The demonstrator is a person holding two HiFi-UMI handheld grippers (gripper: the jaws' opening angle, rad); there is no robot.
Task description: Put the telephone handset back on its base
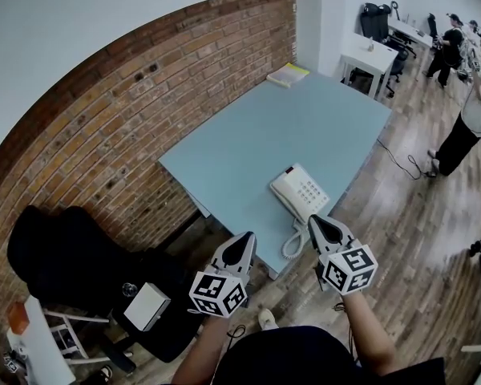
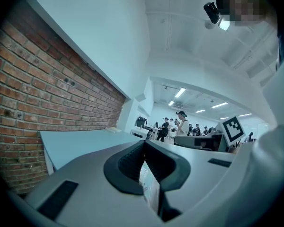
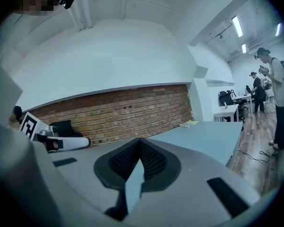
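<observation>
Telephone [image 1: 298, 192] sits at the near corner of the blue desk [image 1: 305, 119]. The handset [image 1: 284, 189] looks seated along the telephone's left side, but it's too small to confirm. Coiled cord [image 1: 292, 245] hangs from the telephone's near end over the desk edge.

Left tongs [image 1: 242, 243]: tips pressed together, nothing between them, held off the desk edge, near-left of the telephone and clear of it. Right tongs [image 1: 317, 224]: also fully closed and empty, tip just beside the telephone's near right corner; can't tell if it touches. Both point roughly level, toward the far end.

Brick wall [image 1: 144, 103] runs left of the telephone. A yellowish notepad [image 1: 288, 74] lies well beyond it at the far corner.
</observation>
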